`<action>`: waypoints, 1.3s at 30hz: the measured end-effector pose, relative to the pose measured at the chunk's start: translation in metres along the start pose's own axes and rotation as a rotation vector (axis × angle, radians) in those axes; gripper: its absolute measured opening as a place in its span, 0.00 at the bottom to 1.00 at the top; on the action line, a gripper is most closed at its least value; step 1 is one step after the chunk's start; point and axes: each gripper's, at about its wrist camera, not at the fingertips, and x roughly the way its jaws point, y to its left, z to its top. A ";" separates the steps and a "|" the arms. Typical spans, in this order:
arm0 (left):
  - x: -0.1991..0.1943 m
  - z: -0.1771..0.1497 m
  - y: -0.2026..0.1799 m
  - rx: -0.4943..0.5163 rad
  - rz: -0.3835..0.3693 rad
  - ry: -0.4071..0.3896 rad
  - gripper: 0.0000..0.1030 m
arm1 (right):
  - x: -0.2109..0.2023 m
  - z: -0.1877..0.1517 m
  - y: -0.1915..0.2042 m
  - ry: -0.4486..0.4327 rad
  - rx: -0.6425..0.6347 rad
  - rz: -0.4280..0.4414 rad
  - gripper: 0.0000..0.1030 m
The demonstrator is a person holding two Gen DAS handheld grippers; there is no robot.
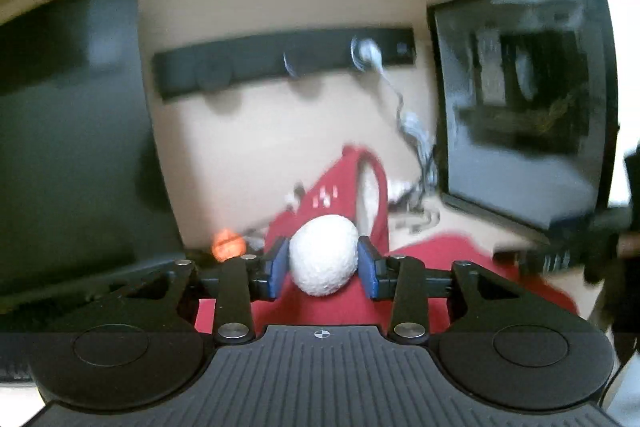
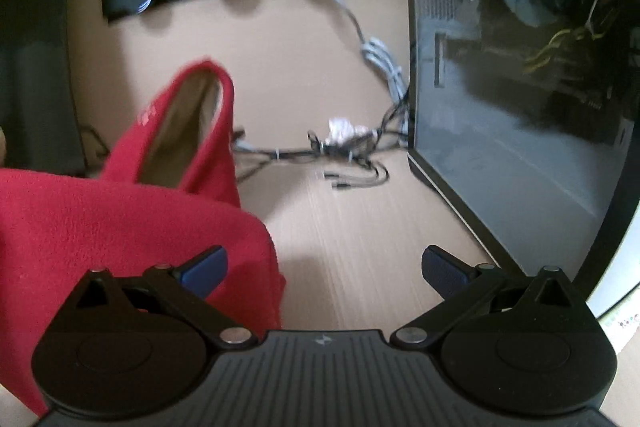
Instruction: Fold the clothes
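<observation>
Left claw (image 1: 323,261) was clamped on a white bobbly ball (image 1: 324,254), which looked like the pompom of the red fleece hat (image 2: 120,211) lying on the desk (image 2: 360,227). My right claw (image 2: 325,269) was spread wide, holding nothing, with its left finger over the hat's edge and its right over bare wood. Both views were smeared, so take this loosely.

My worry was that holding only the ball could let the hat swing or twist, so any fold would come out crooked. The fleece looked soft and floppy too.

Room was tight: a glass-sided computer case (image 2: 520,87) stood close on the right, a dark monitor (image 1: 68,147) on the left, and a tangle of cables (image 2: 344,151) lay behind near the wall. Open wood was mostly between the hat and the case.
</observation>
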 end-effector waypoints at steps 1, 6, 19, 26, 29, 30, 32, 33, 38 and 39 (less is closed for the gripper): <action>0.009 -0.009 0.003 -0.027 -0.010 0.051 0.47 | 0.001 0.000 0.002 0.003 -0.009 -0.001 1.00; 0.017 -0.029 0.020 -0.133 -0.054 0.151 0.79 | 0.004 -0.003 0.013 0.020 -0.062 -0.005 1.00; 0.069 -0.072 0.080 -0.315 -0.013 0.243 0.95 | 0.026 -0.013 0.075 0.096 -0.151 0.362 1.00; 0.077 -0.086 0.089 -0.363 0.027 0.261 0.96 | 0.069 -0.027 0.063 0.216 -0.068 0.317 1.00; 0.073 -0.087 0.084 -0.341 0.039 0.256 0.96 | 0.067 -0.029 0.062 0.212 -0.065 0.317 1.00; 0.071 -0.087 0.084 -0.341 0.043 0.260 0.96 | 0.066 -0.030 0.061 0.210 -0.064 0.318 1.00; 0.066 -0.080 0.085 -0.361 0.035 0.284 0.96 | 0.065 -0.031 0.060 0.207 -0.062 0.318 1.00; 0.063 -0.075 0.087 -0.375 0.027 0.298 0.96 | 0.062 -0.028 0.060 0.213 -0.057 0.303 1.00; 0.023 -0.059 0.095 -0.471 -0.129 0.267 0.99 | 0.029 -0.023 0.040 0.173 -0.021 0.231 1.00; 0.018 -0.060 0.095 -0.477 -0.155 0.263 0.99 | 0.027 -0.025 0.038 0.176 -0.036 0.192 1.00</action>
